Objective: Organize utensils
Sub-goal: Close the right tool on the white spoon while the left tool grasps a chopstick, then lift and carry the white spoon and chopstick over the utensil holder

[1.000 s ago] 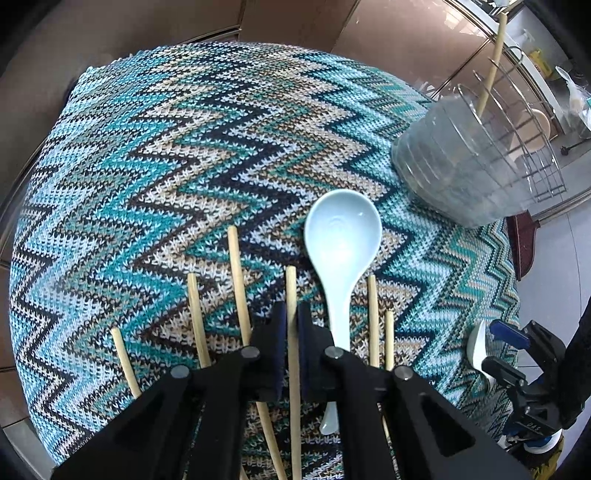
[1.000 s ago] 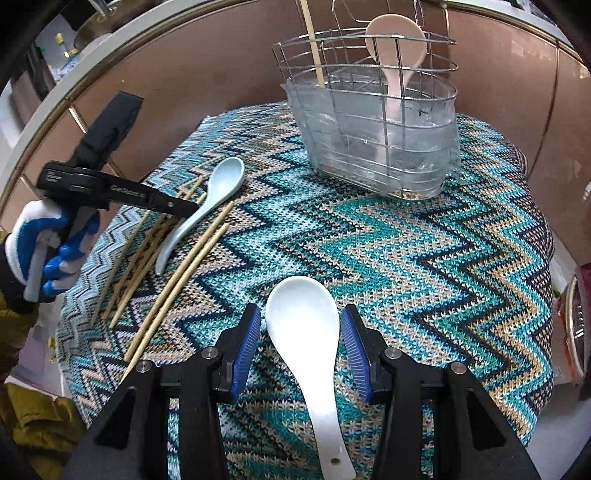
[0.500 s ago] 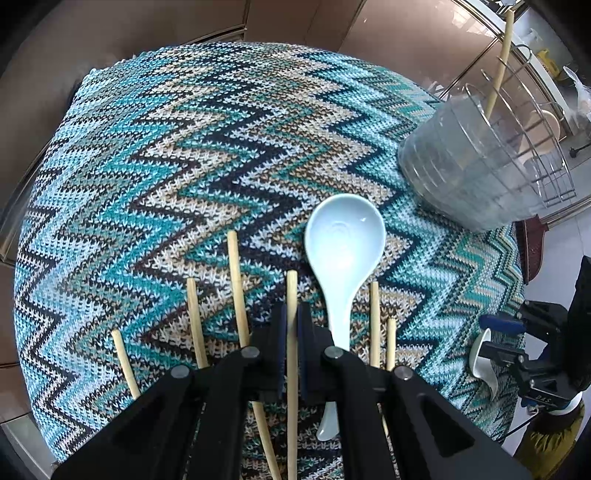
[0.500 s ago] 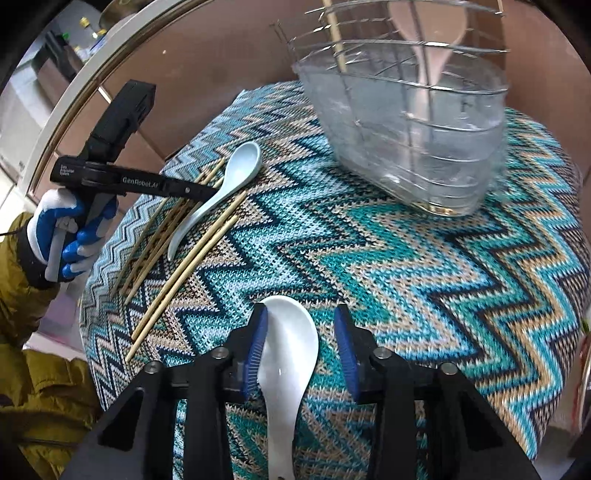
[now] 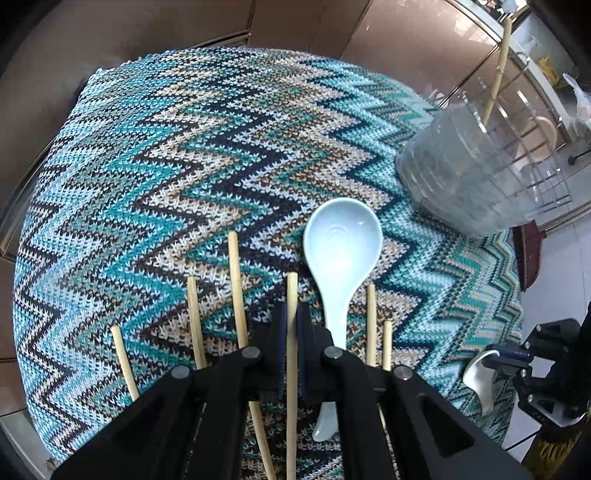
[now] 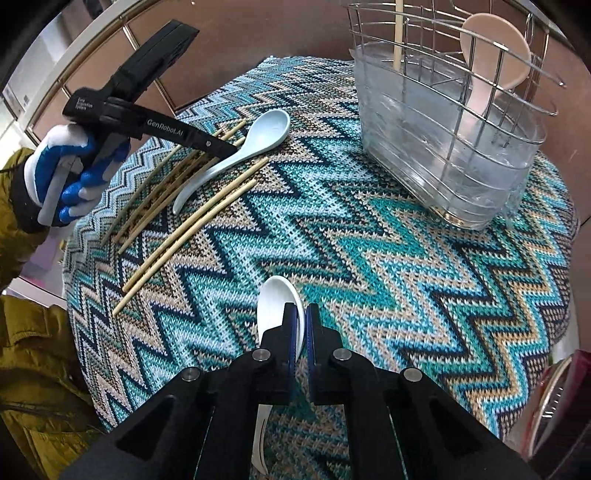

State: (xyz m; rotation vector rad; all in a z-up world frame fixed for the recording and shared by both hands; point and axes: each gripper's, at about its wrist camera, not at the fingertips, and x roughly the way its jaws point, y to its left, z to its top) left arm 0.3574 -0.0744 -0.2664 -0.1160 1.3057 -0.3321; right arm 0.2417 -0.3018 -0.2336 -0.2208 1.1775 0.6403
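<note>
My left gripper (image 5: 291, 314) is shut on one bamboo chopstick (image 5: 291, 291) that lies among several chopsticks on the zigzag cloth. A pale blue spoon (image 5: 341, 240) lies just right of it, also in the right wrist view (image 6: 258, 140). My right gripper (image 6: 301, 314) is shut on the rim of a white spoon (image 6: 277, 299), tilted on edge; it shows in the left wrist view (image 5: 476, 376). The left gripper appears in the right wrist view (image 6: 218, 147). The wire utensil basket (image 6: 454, 122) holds one chopstick (image 6: 398, 33) and a pink spoon (image 6: 491, 62).
The zigzag knitted cloth (image 6: 369, 236) covers a small table whose edges drop off near both grippers. Two chopsticks (image 6: 192, 229) lie apart from the rest. The basket (image 5: 480, 177) stands at the far right corner. Brown cabinet panels (image 5: 147, 33) stand behind the table.
My right gripper has closed on the white spoon and tipped it onto its edge. My left gripper stays shut on the chopstick, hardly moved.
</note>
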